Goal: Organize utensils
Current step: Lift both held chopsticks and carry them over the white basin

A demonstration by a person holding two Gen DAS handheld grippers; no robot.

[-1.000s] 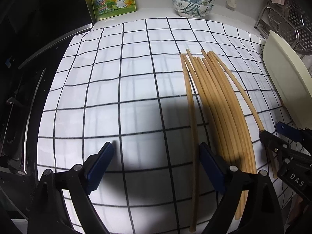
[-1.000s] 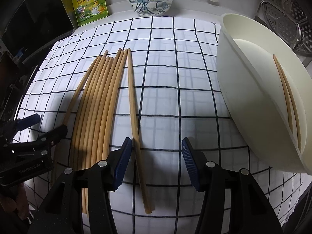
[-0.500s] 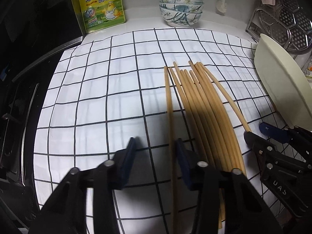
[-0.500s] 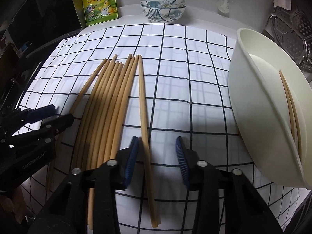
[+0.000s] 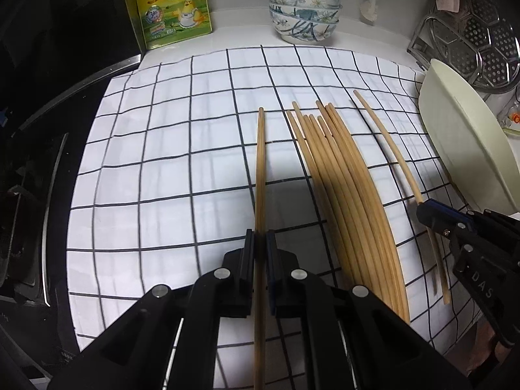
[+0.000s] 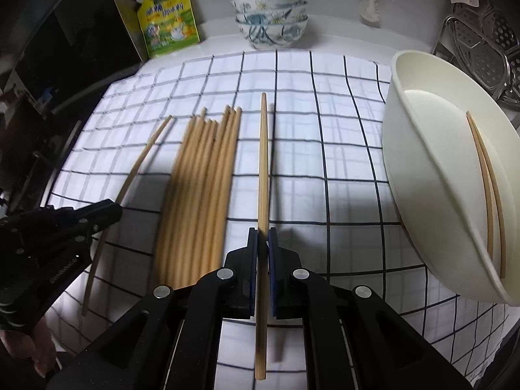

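Several wooden chopsticks (image 5: 344, 175) lie side by side on a white checked cloth (image 5: 169, 162); they also show in the right wrist view (image 6: 201, 175). My left gripper (image 5: 260, 240) is shut on one chopstick (image 5: 260, 162), lifted a little off the cloth. My right gripper (image 6: 262, 237) is shut on another chopstick (image 6: 263, 162), also lifted. The right gripper shows in the left wrist view (image 5: 432, 211) holding its chopstick (image 5: 386, 139). A cream oval bowl (image 6: 419, 149) at the right holds two chopsticks (image 6: 487, 175).
A stack of patterned bowls (image 5: 304, 16) and a yellow seasoning pouch (image 5: 172, 6) stand at the back. A metal steamer rack (image 5: 481, 32) stands at the back right. A dark stove edge (image 5: 48, 149) runs along the left.
Both grippers have closed, each on one chopstick from an outer side of the row, and lifted it away from the others. The view has pulled back.
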